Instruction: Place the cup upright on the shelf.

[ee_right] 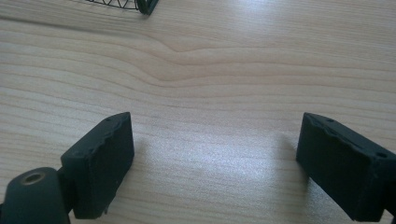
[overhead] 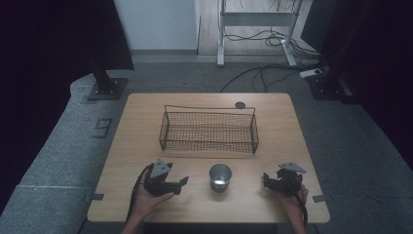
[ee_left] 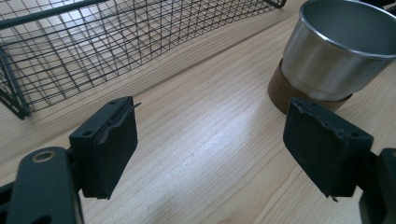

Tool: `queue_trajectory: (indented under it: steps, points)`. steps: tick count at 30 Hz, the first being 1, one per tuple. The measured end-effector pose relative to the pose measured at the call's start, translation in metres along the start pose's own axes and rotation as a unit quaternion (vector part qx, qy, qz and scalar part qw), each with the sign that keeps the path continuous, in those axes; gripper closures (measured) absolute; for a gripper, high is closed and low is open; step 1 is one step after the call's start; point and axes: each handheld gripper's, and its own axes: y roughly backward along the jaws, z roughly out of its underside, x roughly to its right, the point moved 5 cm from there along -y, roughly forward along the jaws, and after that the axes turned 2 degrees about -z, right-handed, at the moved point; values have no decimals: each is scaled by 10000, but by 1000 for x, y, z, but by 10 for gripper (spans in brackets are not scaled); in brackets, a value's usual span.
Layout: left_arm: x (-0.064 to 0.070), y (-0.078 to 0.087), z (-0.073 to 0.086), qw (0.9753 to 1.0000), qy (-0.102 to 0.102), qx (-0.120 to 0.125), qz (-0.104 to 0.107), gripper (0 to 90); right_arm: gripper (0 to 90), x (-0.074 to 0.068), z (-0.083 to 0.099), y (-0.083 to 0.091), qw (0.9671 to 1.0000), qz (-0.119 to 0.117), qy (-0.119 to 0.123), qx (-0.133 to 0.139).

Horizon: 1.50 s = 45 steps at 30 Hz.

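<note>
Item: steel cup [overhead: 220, 176], polished metal with a brown band at its foot, seen close in the left gripper view [ee_left: 337, 51]. Position: upright on the wooden table [overhead: 272, 204], on the near side of the wire basket [overhead: 208, 130] and apart from it, roughly opposite the basket's middle. Contents: cannot be told; only a bright reflection is seen inside.

Item: wire basket, black mesh, rectangular, with a thin rail along its far top edge. Nothing is seen inside it. A small dark round disc [overhead: 239, 105] lies just beyond the basket's far right corner.

Item: left gripper [overhead: 175, 185], held low, left of the cup and near it. Jaws spread wide; nothing is held between them. The cup stands just beyond the right-hand jaw in the left gripper view [ee_left: 208, 154], untouched.

Item: right gripper [overhead: 267, 181], held right of the cup, farther off. Jaws spread wide over bare wood [ee_right: 215, 154]; nothing is held.

Progress: judged to be at the outset. The cup is not yet gripped or lifted; if it is meant for the basket, grasp, carry and placing all remain.
</note>
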Motion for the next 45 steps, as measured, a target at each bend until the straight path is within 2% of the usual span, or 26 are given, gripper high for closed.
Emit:
queue_trajectory:
  steps: [10, 17, 20, 31, 37, 45]
  points:
    - [14, -8, -6, 9998, -101, -55, 170, 177, 110, 0, 0, 0, 10000, 4, -4, -3]
    - [23, -12, -16, 9995, -159, -38, 276, 165, 111, 0, 0, 0, 10000, 11, -2, -9]
    - [32, -17, -23, 9989, -247, -27, 404, 154, 114, 0, 0, 0, 10000, 15, -10, -6]
    - [47, -26, -27, 9975, -371, -121, 583, 146, 117, 0, 0, 0, 10000, 34, -12, -3]
    - [56, -30, -30, 9969, -425, -129, 651, 142, 118, 0, 0, 0, 10000, 36, -12, 0]
    - [59, -36, -31, 9968, -439, -169, 649, 129, 123, 0, 0, 0, 10000, 48, -26, 6]
